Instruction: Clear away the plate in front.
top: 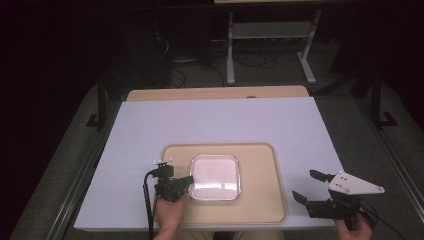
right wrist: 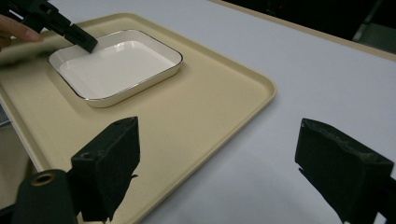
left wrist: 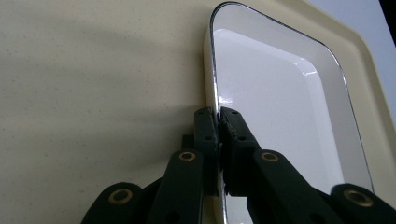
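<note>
Along the left gripper (left wrist: 218, 116) view, fingers (left wrist: 205, 135) pinch the dish's (left wrist: 280, 93) rim.

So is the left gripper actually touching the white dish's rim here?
Touching. In the left gripper view the left gripper has its jaws pinched on either side of the white dish rim, with no gap showing; the high view agrees.

The dish (top: 215, 176) sat on the tray (top: 260, 200), which lay on the tabletop (top: 215, 120). The left claw (top: 189, 181) met the dish's left rim; the right claw (top: 306, 186) hovered right of the tray.
</note>
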`<state>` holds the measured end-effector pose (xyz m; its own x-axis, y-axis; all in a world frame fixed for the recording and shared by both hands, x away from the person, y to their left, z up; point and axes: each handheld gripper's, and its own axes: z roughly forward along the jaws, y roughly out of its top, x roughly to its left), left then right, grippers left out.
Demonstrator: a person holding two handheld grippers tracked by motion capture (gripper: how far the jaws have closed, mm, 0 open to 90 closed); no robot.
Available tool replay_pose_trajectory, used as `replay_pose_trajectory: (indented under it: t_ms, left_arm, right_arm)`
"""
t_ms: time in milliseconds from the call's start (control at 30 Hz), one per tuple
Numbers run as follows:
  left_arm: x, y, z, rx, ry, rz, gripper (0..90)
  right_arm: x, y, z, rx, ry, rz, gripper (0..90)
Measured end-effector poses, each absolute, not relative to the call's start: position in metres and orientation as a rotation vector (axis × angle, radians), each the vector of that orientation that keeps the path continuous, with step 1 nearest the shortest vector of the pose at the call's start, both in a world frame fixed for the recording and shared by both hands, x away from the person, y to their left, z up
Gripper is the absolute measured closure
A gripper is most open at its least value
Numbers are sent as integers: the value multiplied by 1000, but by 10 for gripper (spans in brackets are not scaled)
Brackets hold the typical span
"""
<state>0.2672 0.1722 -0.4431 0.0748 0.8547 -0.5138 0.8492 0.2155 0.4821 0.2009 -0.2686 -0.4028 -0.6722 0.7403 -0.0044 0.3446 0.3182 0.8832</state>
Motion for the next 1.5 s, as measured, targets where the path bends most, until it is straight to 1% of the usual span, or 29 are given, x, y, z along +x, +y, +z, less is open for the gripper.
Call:
replay_pose_trajectory:
  t_ms: [33,133,267,633,967,1000,1500]
  left_arm:
    - [267,172,-443,1594,1736,2,846]
    - [266,173,-443,1600,1724,-6,797]
    - [263,172,-442,1603,1715,-8,771]
    - [257,173,-443,1624,1697,-21,764]
    - [256,174,-439,1667,1657,30,719]
    - [256,173,-437,1678,1644,51,699]
    - [248,183,-427,1714,1556,116,597]
  right_arm:
    - [201,-269,-403,962,2180,1308,130]
    - [201,-269,-403,962,2180,1307,130]
    - [201,-269,-403,960,2182,1306,130]
    - [201,-268,-403,958,2187,1302,130]
    - [201,-269,-403,959,2189,1300,130]
    - [201,-269,-403,958,2189,1298,130]
    - [200,-268,-403,972,2183,1285,130]
